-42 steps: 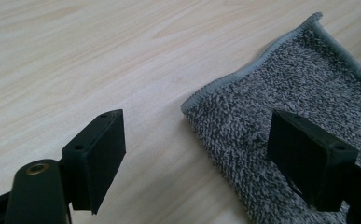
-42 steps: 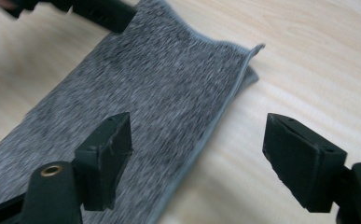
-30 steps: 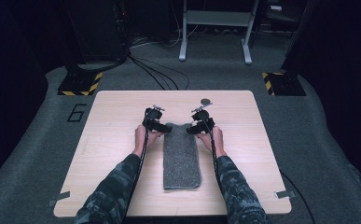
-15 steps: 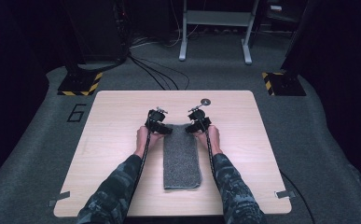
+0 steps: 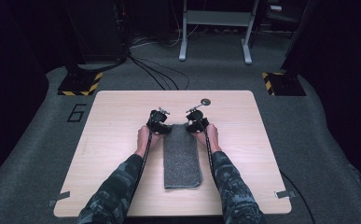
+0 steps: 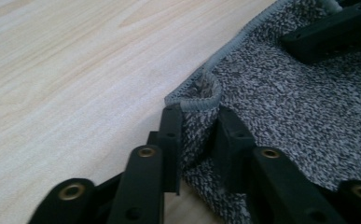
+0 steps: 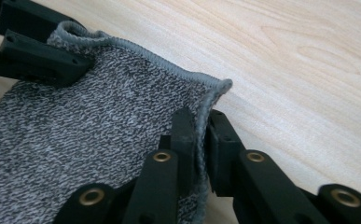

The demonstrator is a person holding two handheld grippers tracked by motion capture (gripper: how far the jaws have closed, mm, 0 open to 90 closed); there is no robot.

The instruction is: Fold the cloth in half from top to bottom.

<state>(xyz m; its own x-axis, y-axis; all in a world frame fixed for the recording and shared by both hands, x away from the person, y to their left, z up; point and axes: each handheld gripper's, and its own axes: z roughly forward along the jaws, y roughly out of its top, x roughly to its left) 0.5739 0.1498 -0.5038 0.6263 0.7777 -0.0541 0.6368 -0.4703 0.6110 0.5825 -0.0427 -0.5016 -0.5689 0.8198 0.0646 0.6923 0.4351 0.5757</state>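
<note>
Left gripper (image 6: 197, 128) and right gripper (image 7: 201, 135) each pinch a far corner of the grey towel (image 5: 182, 154); seemingly lifted slightly.

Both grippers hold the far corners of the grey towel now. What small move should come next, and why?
Probably lift both corners a little and bring them toward the near edge. The left hand-held gripper and the right hand-held gripper each pinch a far corner of the towel, which lies flat on the table, so another fold looks likely.
</note>
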